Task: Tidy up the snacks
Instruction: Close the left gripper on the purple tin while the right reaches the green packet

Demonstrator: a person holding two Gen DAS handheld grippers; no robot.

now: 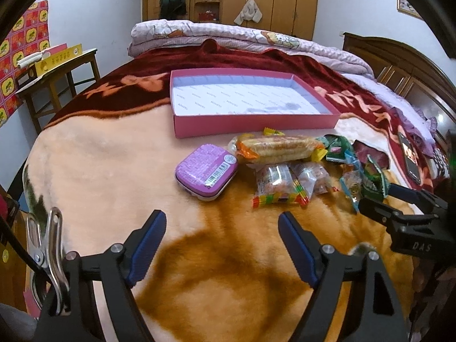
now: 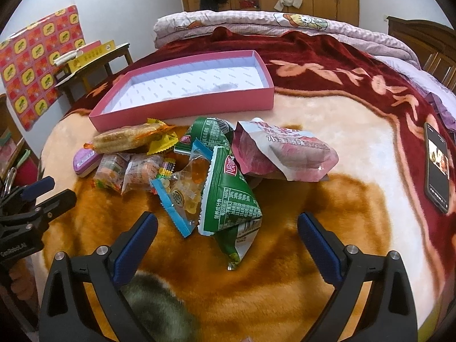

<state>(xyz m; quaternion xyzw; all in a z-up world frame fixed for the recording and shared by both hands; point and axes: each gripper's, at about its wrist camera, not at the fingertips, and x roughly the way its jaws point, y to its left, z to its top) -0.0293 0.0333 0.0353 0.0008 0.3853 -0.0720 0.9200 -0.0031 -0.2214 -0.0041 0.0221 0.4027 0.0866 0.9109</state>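
- Pink box (image 1: 256, 124): lies empty on the bed blanket (image 1: 114, 171), just behind the pile of snacks. Judged to be stiff, light cardboard with thin walls. It is the likely container and needs no handling.
- Pink pouch (image 2: 285, 154): lies at the right of the pile, partly on the green packet. Probably soft, puffy and light. Grip a sealed edge, not the body.
- Green packet (image 2: 230, 196): crumpled foil at the front of the pile, nearest the right gripper (image 2: 228, 242). Likely slippery and springy. Pinch it at a flat crimped end.
- Bread roll in wrapper (image 1: 276, 148): lies along the front wall of the box. Soft and easily crushed. Close lightly across its middle.
- Purple tin (image 1: 206, 172): lies flat at the left of the pile, nearest the left gripper (image 1: 222, 245). Rigid and smooth, and may slip. Take it across the short sides.
- Small clear candy bags (image 1: 280, 188): lie in front of the roll. Light and crinkly. Hold them by the seams.
- Grippers: both stand wide apart and empty, hovering short of the pile.
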